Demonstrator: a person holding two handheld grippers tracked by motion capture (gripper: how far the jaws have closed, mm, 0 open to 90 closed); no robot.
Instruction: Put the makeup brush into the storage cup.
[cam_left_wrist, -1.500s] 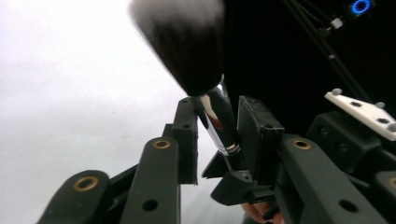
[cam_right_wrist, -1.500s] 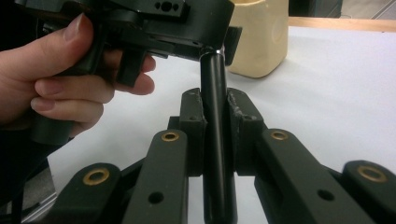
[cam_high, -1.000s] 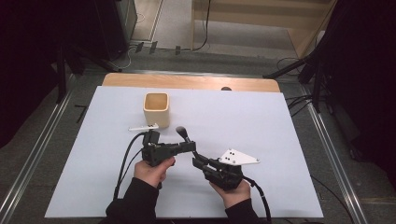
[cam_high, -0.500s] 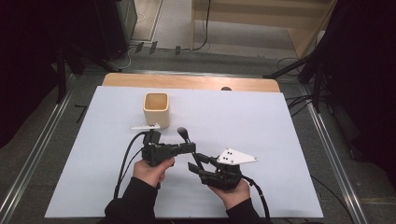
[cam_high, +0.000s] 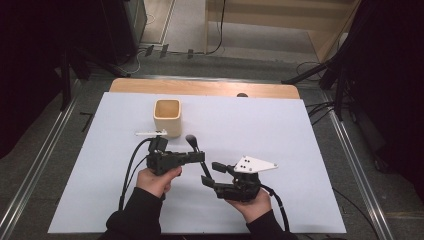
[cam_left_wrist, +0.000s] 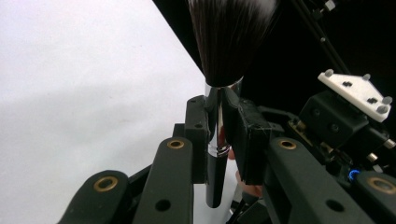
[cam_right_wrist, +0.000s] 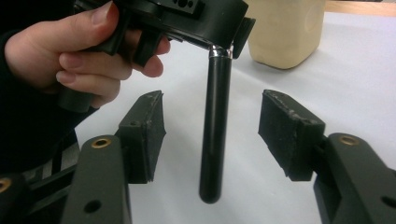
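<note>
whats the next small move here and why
Probably draw the right gripper back from the brush. Its jaws have just been opening and stand apart from the black handle, while the left gripper clamps the ferrule, so the handover looks done.

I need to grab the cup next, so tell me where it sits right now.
In the high view the cup stands upright on the white table cover, left of centre toward the far edge, just beyond a small white stick and the left gripper.
</note>
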